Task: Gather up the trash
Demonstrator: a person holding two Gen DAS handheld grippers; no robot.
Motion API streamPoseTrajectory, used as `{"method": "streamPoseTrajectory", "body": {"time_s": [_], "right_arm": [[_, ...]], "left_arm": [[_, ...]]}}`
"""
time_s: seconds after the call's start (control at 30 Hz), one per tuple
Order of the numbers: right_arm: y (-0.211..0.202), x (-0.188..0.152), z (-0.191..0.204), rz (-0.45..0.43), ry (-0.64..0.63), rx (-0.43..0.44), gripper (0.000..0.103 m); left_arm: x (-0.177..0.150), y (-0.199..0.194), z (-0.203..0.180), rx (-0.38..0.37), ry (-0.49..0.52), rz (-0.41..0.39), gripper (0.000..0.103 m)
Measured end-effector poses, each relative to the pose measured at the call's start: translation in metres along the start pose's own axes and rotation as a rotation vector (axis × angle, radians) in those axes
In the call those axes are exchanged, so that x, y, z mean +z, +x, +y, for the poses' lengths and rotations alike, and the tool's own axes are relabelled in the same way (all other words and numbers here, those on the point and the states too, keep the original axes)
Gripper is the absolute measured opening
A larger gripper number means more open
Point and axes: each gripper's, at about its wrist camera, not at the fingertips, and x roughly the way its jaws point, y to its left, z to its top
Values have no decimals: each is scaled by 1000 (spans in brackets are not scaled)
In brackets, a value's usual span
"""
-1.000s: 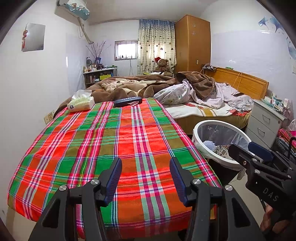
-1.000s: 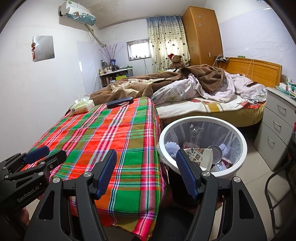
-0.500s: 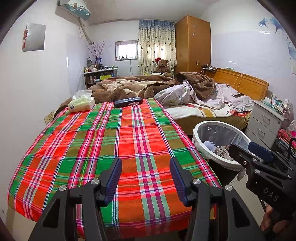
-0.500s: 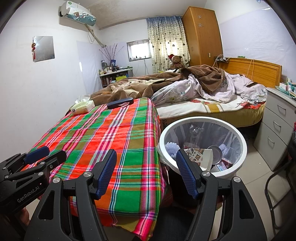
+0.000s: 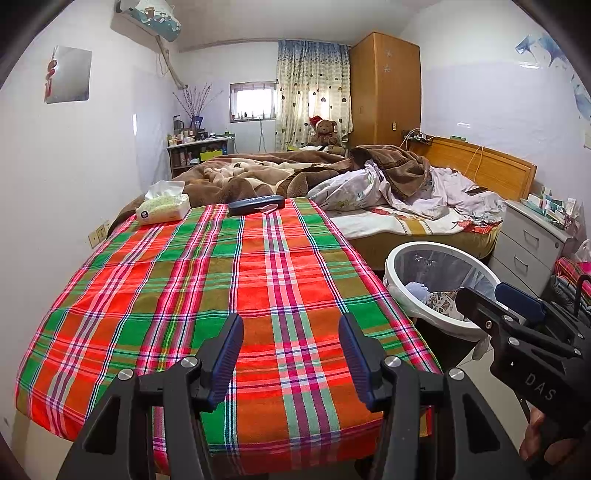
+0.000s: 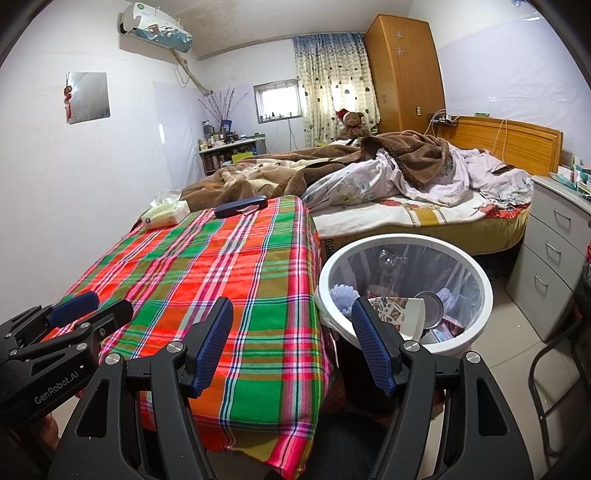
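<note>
change: nothing really, both hands parked same as a second ago
left gripper [image 5: 291, 356]: jaws apart, empty
right gripper [image 6: 291, 341]: wider, empty
trash: in the bin [image 6: 476, 269] by the table [image 5: 184, 295]
task: looks about done

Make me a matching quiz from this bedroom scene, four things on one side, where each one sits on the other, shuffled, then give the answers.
Things:
1. tissue pack
2. teddy bear
3. paper cup
4. air conditioner

Places:
A. inside the white trash bin
B. high on the wall
C. far corner of the plaid tablecloth
D. beyond the bed, by the curtain

Pairs: 1-C, 2-D, 3-A, 4-B
</note>
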Motion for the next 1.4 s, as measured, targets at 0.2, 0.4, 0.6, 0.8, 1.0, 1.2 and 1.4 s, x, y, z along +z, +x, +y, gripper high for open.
{"method": "streamPoseTrajectory", "body": {"time_s": [0.2,0.4,0.6,0.8,1.0,1.2,1.4], "right_arm": [[-1,0,1,-1,0,0,68],[-1,0,0,-2,1,2,68],[-2,1,1,-2,0,1,68],[-3,1,2,-3,1,1,68],[-3,1,2,-3,-1,1,68],[-3,1,2,-3,0,1,68],[-3,2,2,-4,0,3,68]], "left_arm": [[0,-1,0,0,-2,-2,53],[0,-2,2,1,-2,-3,53],[1,-2,2,0,-1,-4,53],[1,-2,2,1,-3,-2,53],[1,-2,2,-1,-2,-4,53],[1,-1,0,-2,-2,-1,53],[1,0,-1,0,-4,2,53]]}}
